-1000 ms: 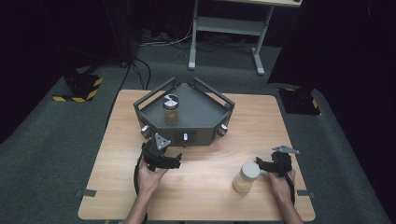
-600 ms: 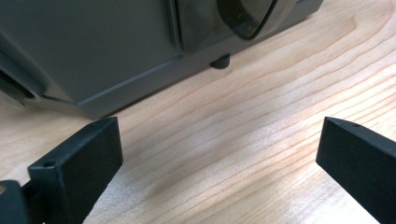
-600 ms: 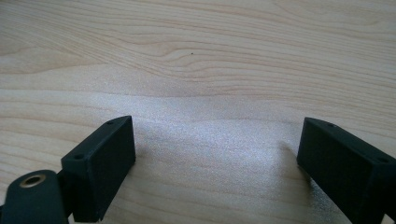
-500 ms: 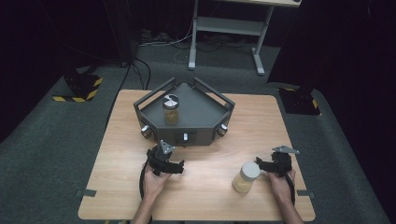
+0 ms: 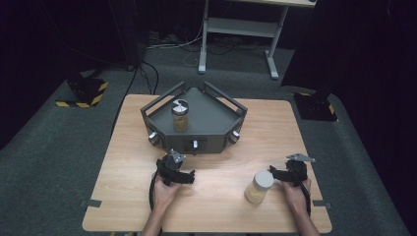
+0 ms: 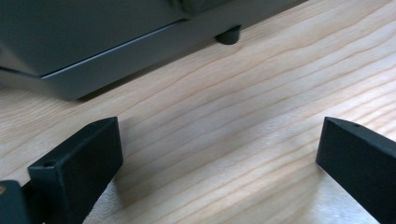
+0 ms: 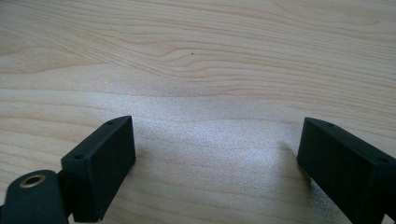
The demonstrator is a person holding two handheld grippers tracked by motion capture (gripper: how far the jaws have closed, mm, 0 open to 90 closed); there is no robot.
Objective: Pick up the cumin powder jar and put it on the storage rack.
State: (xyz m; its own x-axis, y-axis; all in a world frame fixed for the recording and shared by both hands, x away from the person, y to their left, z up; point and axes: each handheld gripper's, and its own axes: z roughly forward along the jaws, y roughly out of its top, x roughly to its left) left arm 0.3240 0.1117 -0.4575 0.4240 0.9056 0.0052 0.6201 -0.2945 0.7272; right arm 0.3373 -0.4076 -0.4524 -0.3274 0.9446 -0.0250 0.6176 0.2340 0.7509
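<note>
A glass jar with a white lid (image 5: pixel 259 186) stands on the wooden table (image 5: pixel 216 162) at the near right, filled with something tan. A second jar with a black-and-white lid (image 5: pixel 179 115) stands on the grey angular platform (image 5: pixel 211 118) at the table's far middle. My left gripper (image 5: pixel 183 176) rests low on the table just in front of the platform. Its jaws (image 6: pixel 219 140) are open over bare wood, with the platform's base (image 6: pixel 93 51) beyond them. My right gripper (image 5: pixel 275 174) sits just right of the white-lidded jar, open (image 7: pixel 215 135), with only wood between its fingers.
The platform has raised rails along its back sides and knobs on its front face (image 5: pixel 195 144). A rubber foot (image 6: pixel 229 35) lifts its base off the wood. Beyond the table lie dark carpet, cables and a white metal stand (image 5: pixel 236 29).
My left gripper has slid slightly toward the near edge and to the right. The right gripper and both jars have stayed put.
</note>
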